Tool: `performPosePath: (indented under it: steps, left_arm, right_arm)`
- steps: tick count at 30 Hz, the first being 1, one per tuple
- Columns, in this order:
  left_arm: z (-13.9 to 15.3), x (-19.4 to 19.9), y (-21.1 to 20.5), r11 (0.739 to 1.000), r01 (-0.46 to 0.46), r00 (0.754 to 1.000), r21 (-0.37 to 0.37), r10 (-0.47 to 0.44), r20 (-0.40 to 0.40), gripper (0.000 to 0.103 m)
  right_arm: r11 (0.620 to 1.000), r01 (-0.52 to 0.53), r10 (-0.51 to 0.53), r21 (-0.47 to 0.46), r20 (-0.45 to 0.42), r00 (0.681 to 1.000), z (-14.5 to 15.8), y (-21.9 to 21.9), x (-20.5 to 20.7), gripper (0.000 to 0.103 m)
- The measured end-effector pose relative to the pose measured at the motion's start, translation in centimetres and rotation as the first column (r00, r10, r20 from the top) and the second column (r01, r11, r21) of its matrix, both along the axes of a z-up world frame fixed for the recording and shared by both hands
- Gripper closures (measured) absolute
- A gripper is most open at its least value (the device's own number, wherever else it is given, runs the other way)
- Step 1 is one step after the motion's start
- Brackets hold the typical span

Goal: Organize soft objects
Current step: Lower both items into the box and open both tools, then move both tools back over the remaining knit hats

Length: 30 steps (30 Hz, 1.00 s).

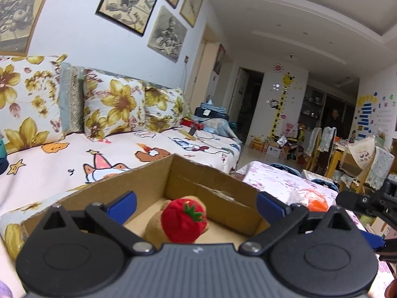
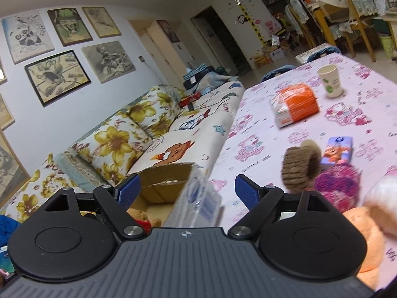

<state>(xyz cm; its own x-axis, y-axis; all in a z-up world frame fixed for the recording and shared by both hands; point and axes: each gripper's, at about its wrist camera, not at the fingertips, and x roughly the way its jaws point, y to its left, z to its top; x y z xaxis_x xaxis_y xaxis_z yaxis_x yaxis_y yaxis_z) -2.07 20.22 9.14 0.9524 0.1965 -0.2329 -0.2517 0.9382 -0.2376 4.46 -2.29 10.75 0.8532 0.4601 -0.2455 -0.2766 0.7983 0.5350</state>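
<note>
An open cardboard box (image 1: 213,183) rests against the sofa, with a brown plush in a red strawberry hat (image 1: 183,219) lying inside. My left gripper (image 1: 196,206) hangs open over the box, its blue pads (image 1: 122,207) wide apart and clear of the plush. In the right wrist view my right gripper (image 2: 187,191) is open beside the box (image 2: 161,186). A blurred clear packet with blue print (image 2: 198,198) sits between its pads and touches neither. On the table lie a brown knitted hat (image 2: 301,166), a purple woolly item (image 2: 337,186) and an orange plush (image 2: 367,236).
The table's pink printed cloth (image 2: 273,134) also carries an orange package (image 2: 295,104), a paper cup (image 2: 331,80) and a small blue carton (image 2: 338,152). The sofa (image 1: 74,159) with floral cushions runs along the wall on the left. Chairs and clutter stand at the far end.
</note>
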Motion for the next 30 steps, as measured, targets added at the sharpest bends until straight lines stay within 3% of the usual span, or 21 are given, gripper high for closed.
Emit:
performPosePath:
  steps: [17,30]
  left_arm:
    - [0.1,-0.1,-4.1,0.988,0.101,0.994,0.115,-0.106,0.04,0.001]
    - [-0.3,-0.1,-7.9,0.959,0.194,0.979,0.208,-0.203,0.025,0.001]
  right_arm:
    - [0.993,0.111,-0.111,-0.034,0.002,0.994,-0.1,-3.0,-1.8,0.0]
    - [0.983,0.174,-0.175,-0.055,0.004,0.985,-0.2,-6.0,-3.1,0.0]
